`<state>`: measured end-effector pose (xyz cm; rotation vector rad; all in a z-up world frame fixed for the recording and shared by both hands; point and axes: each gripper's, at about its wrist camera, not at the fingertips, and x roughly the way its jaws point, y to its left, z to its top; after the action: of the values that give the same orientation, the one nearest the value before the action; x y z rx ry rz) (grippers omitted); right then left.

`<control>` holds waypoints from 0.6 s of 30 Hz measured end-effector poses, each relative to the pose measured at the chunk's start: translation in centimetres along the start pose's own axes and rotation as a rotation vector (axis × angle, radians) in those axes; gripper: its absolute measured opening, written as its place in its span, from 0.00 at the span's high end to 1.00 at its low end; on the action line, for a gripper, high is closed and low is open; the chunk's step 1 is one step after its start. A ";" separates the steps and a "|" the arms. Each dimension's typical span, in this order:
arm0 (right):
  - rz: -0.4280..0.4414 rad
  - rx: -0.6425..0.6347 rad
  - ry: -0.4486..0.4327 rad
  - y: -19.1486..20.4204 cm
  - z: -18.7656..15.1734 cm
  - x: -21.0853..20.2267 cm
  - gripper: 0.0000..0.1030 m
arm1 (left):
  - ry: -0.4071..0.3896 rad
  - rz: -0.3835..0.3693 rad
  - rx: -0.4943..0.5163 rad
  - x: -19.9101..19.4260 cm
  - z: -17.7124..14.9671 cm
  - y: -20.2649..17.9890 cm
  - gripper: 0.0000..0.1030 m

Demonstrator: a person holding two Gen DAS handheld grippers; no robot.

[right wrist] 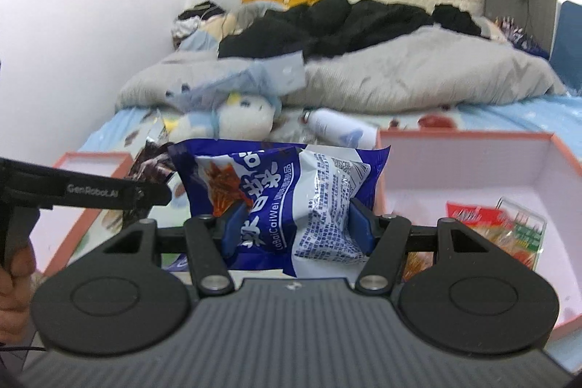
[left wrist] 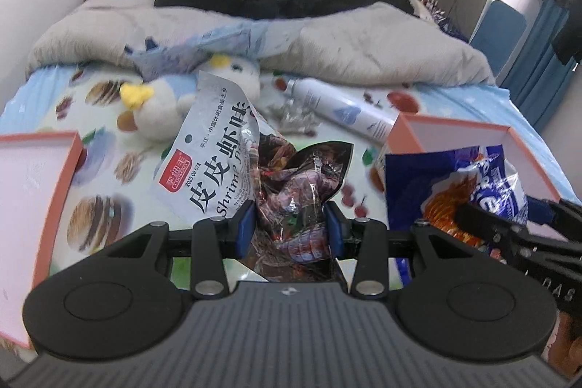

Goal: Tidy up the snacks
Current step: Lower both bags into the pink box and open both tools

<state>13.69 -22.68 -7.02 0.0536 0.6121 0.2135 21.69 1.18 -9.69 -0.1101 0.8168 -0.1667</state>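
Left wrist view: left gripper (left wrist: 289,228) clenched on a crumpled shrimp snack bag (left wrist: 254,170), lifted above the bed (left wrist: 109,119). Ahead lie a plush toy (left wrist: 160,104), white spray can (left wrist: 345,108), grey duvet (left wrist: 363,42).

Right wrist view: right gripper (right wrist: 295,228) grasping a blue snack bag (right wrist: 291,191); pink-rimmed box (right wrist: 473,170) to its right; white wall (right wrist: 91,6) beyond.
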 end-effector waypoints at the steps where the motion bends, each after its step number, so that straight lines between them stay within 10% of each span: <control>1: -0.009 -0.002 -0.008 -0.2 0.4 -0.2 0.40 | -0.006 -0.004 0.007 -0.2 0.4 -0.3 0.55; 18: -0.130 0.003 -0.156 -4.8 5.0 -5.0 0.40 | -0.136 -0.151 0.063 -4.1 5.8 -7.2 0.55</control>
<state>13.43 -28.42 -0.67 0.0326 0.4586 0.0815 22.44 -4.88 -1.69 -0.1220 0.6666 -0.3237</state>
